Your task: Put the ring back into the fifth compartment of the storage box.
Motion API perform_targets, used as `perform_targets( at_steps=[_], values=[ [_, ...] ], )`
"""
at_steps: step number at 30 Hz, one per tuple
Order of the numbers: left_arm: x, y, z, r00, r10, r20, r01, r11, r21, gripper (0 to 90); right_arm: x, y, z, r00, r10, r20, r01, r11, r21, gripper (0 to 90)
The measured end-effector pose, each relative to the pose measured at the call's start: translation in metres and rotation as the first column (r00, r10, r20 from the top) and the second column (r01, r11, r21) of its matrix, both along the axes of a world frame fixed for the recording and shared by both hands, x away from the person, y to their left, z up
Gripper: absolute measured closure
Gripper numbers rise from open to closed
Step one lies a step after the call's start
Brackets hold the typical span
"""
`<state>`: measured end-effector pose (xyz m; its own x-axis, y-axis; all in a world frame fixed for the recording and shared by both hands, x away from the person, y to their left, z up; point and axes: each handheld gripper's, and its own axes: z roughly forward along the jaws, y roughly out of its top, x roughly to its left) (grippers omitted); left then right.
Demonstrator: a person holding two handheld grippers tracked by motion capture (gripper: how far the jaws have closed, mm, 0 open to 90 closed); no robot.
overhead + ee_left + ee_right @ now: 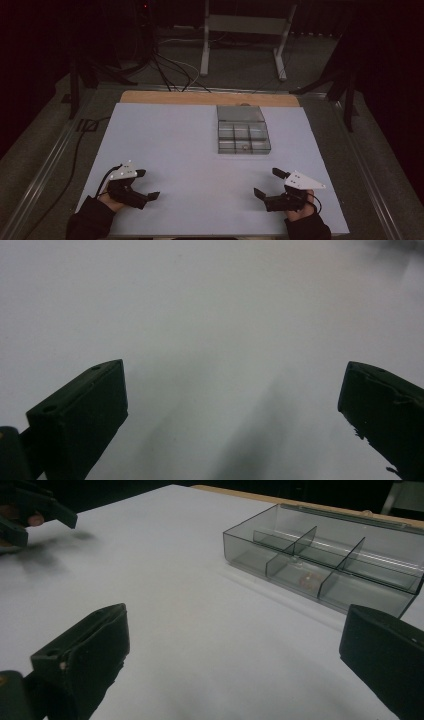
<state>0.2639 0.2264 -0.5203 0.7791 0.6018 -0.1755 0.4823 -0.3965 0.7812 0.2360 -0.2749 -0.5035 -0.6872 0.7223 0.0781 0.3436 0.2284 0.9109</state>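
Both the left gripper [147,184] and right gripper [266,182] rest wide open and empty on the white surface [170,150], the clear compartment box [325,560] lying ahead of the right jaws, a small item inside it.

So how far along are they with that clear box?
Barely begun. The clear compartment box sits open with one small item in a front compartment. The left gripper and right gripper are both open, holding nothing, resting near the table's front edge. All handling remains.
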Motion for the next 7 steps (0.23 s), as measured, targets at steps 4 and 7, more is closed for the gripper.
perform_targets(
  at_steps=[4, 7],
  values=[
    [0.0008, 0.0018, -0.0005, 0.9999, 0.010, 0.008, -0.010, 0.9999, -0.013, 0.8, 0.0000, 0.0006, -0.0001, 1.0000, 0.002, 0.000, -0.002, 1.000, -0.002, 0.0],
    [0.0008, 0.0009, -0.0017, 1.0000, 0.007, 0.006, -0.007, 0.9999, -0.009, 0.8, 0.0007, 0.0001, -0.0003, 1.0000, -0.001, -0.002, 0.001, 1.000, 0.003, 0.0]
  ],
)
